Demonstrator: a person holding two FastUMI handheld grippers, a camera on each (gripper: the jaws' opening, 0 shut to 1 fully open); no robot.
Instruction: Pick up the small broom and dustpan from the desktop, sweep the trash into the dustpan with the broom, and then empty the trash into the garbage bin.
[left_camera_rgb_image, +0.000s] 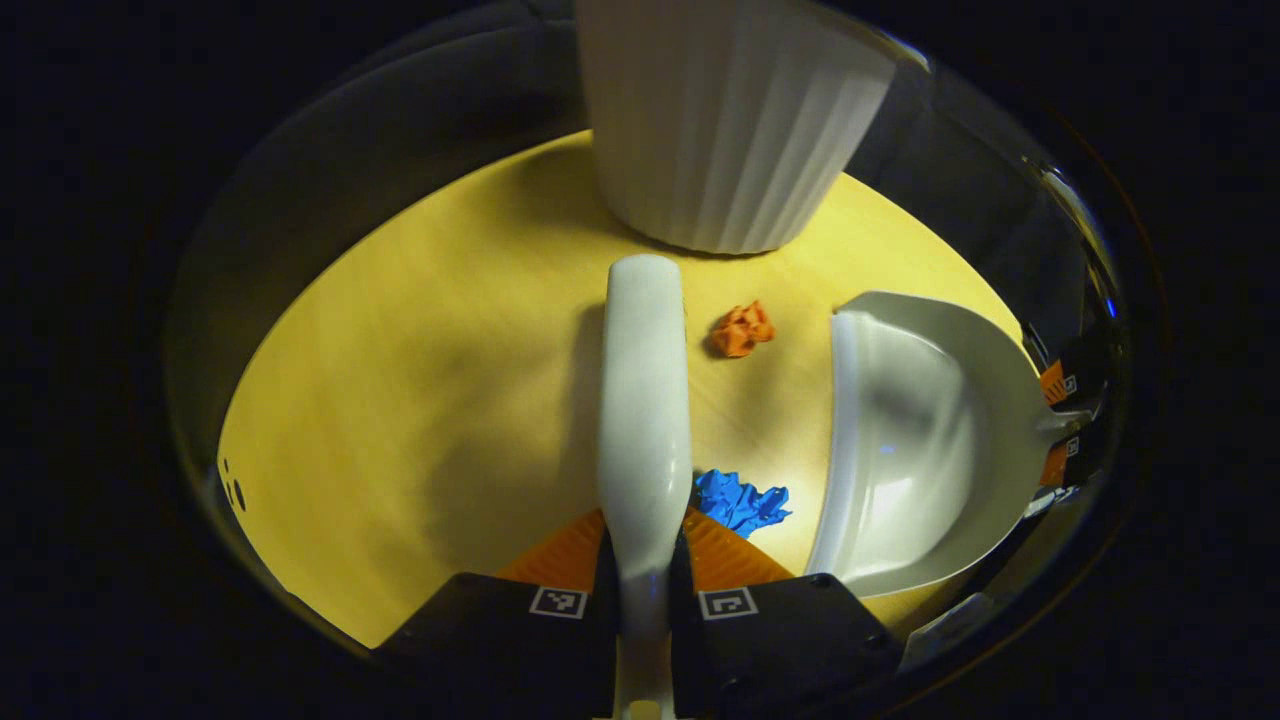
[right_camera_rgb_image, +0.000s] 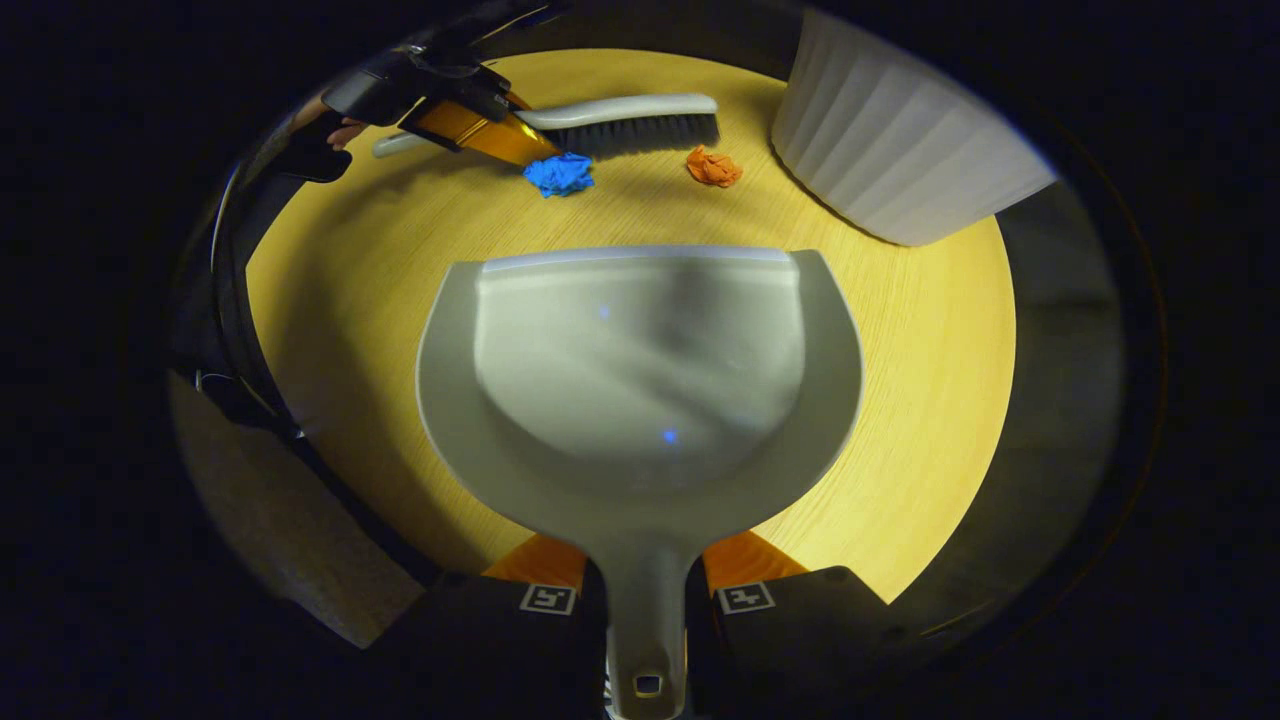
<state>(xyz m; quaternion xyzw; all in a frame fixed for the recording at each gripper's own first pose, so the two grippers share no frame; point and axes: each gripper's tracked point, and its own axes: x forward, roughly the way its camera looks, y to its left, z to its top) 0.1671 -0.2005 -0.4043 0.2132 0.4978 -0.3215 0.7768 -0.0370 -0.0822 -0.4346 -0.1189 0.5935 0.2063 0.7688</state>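
On the round yellow wooden surface (right_camera_rgb_image: 930, 330) lie two crumpled paper scraps: one blue scrap (right_camera_rgb_image: 559, 173) and one orange scrap (right_camera_rgb_image: 713, 166). One pale ribbed garbage bin (right_camera_rgb_image: 900, 150) stands at the far edge of the surface. The left tool (left_camera_rgb_image: 645, 560) is clamped on the smooth grey handle of the one small broom (left_camera_rgb_image: 645, 400); the blue scrap lies just beside it, the orange scrap further on. The right tool (right_camera_rgb_image: 645, 590) is clamped on the handle of the one dustpan (right_camera_rgb_image: 640, 390), a smooth grey scoop with a straight lip that points toward the scraps. The right gripper view shows the dark bristles of the broom, which the left gripper view hides under its back.
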